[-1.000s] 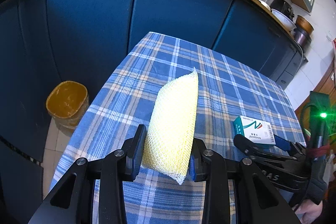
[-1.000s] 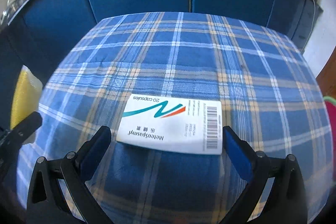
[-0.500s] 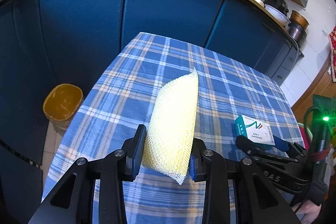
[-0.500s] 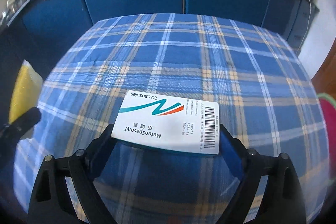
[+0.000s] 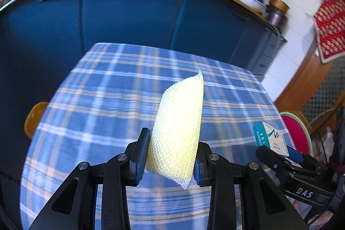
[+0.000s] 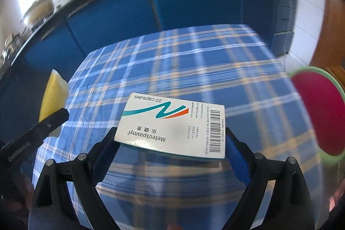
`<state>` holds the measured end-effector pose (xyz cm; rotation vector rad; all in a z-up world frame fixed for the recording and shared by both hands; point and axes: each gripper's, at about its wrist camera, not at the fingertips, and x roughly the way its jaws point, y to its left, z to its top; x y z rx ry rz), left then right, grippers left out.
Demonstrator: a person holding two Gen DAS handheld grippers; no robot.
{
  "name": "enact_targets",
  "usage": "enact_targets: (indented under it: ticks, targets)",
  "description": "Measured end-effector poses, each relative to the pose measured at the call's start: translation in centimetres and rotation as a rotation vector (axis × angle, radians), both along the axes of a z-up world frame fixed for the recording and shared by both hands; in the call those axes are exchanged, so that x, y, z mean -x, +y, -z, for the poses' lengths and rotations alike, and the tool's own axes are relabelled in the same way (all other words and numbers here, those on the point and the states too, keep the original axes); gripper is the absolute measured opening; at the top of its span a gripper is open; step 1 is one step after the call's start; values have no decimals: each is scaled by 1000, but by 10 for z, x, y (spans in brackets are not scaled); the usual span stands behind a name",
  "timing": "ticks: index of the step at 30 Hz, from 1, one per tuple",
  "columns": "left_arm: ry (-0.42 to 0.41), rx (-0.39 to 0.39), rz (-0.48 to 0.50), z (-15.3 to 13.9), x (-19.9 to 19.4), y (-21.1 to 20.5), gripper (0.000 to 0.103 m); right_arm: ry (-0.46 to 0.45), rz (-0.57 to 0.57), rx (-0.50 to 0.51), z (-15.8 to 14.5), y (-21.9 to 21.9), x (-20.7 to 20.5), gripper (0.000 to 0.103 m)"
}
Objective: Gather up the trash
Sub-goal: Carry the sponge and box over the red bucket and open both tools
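Above a blue plaid tablecloth (image 5: 112,100), 2 handheld grippers each carry 1 piece of trash. At 6 o'clock in the left wrist view, the left gripper (image 5: 171,160) pinches a yellow mesh-covered scrubbing sponge (image 5: 180,122) on edge, both pads pressed into its faces. At 4 o'clock there, the right gripper (image 6: 172,150) clamps a white and teal cardboard capsule box (image 6: 172,126) flat by its short ends, clear of the cloth. Both loads look lifted for carrying off. An orange-yellow round bin (image 5: 34,119) peeks from the floor at 9 o'clock, the likely drop point.
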<state>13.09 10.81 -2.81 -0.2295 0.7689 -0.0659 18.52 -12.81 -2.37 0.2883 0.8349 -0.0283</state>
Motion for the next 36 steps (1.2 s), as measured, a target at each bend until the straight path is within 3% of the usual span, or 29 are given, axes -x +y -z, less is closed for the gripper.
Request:
enact_targets:
  ticks: [7,17,36]
  targets:
    - [-11,8,145,-11,-15,-65,35,-43,141,15,-16,-61,37,92]
    - [10,-10,336,-17,-32,-164,35,-81,297,-34,-14,-138,73,92]
    - [58,-59,570,4,-63,-311,35,-108,491,-111,22,-239,111,92]
